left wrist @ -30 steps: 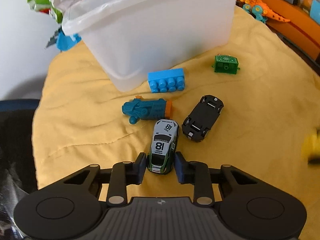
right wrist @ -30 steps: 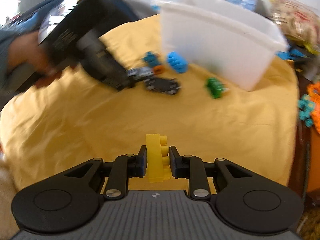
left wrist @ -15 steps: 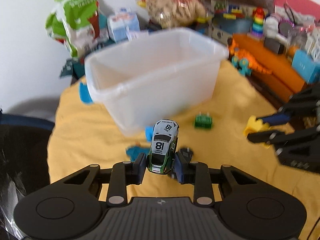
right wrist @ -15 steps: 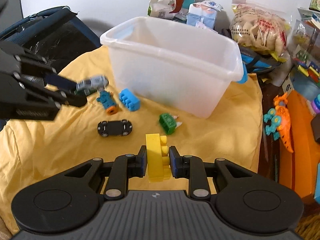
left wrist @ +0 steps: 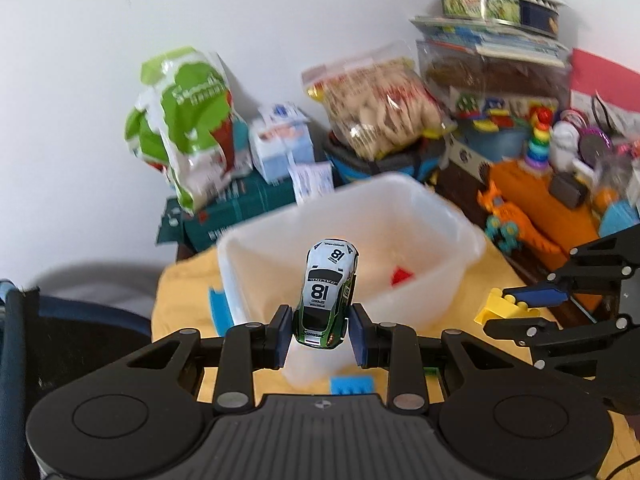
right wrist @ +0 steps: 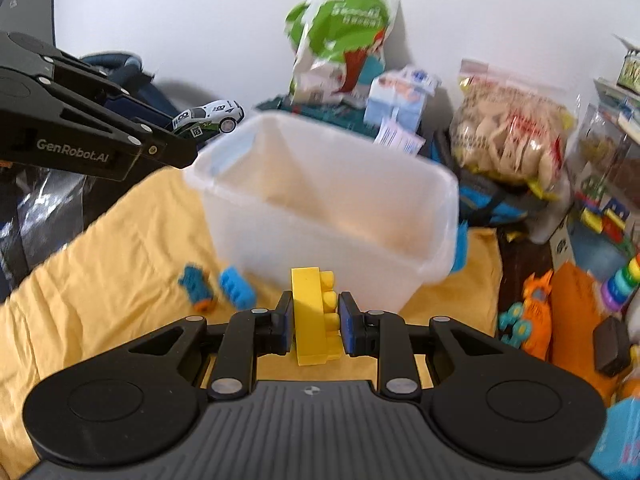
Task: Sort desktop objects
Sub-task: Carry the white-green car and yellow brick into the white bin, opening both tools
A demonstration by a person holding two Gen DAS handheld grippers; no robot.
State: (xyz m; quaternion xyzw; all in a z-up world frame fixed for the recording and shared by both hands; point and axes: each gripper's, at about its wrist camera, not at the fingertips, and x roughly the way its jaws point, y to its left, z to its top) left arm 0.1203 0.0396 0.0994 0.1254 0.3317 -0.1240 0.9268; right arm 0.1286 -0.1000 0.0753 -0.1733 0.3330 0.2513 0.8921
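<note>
Holding a white-and-green number 18 race car [left wrist: 326, 292] in the left gripper [left wrist: 320, 336], pads pressed on its rear flanks, nose pointing up and forward over the near rim of the translucent plastic bin [left wrist: 460, 240]. Right gripper [right wrist: 314, 326] clamped on a yellow building brick [right wrist: 314, 316], studs facing right, low and just short of the bin's near wall. One red piece [left wrist: 402, 276] visible inside the bin. Not yet sorted, on the yellow cloth [right wrist: 100, 248] beside the bin's near-left corner: blue brick [right wrist: 238, 290] and teal-and-orange toy [right wrist: 196, 286].

Risks, judged from this position:
- Car held only by its tail; release before the body clears the rim could bounce it off the edge and back onto the cloth.
- Brick sits below rim height; a straight push forward would strike the wall and shove the light bin.
- Both grippers converging on one opening; simultaneous entry could knock the tools together and loosen either grip.
</note>
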